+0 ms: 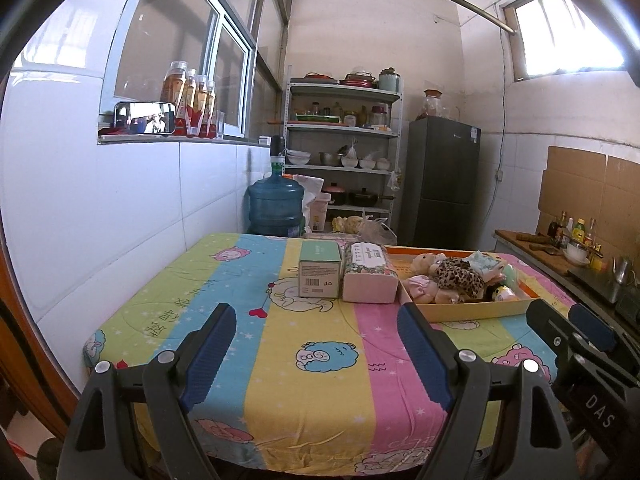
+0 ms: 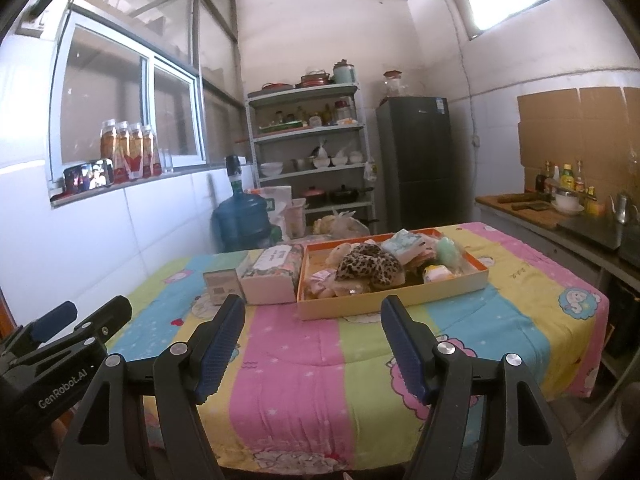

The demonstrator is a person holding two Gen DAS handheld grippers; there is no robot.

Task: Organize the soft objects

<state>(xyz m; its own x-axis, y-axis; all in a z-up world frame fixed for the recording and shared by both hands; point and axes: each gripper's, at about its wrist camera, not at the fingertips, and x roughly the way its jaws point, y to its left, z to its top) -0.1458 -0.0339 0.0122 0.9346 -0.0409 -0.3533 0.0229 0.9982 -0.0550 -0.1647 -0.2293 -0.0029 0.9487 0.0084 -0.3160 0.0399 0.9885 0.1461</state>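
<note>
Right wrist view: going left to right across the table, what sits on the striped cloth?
Small green cardboard box → floral tissue pack → shallow orange tray holding soft toys, with the leopard-print plush near its middle.

Box label print (image 1: 317,276) too small

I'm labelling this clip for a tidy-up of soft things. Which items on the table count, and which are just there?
Belongs to the job:
- leopard-print plush
- beige plush toy
- pink soft item
- folded cloth
- orange tray holding them

Just lying about:
- green carton
- tissue pack
- striped cartoon tablecloth
</note>
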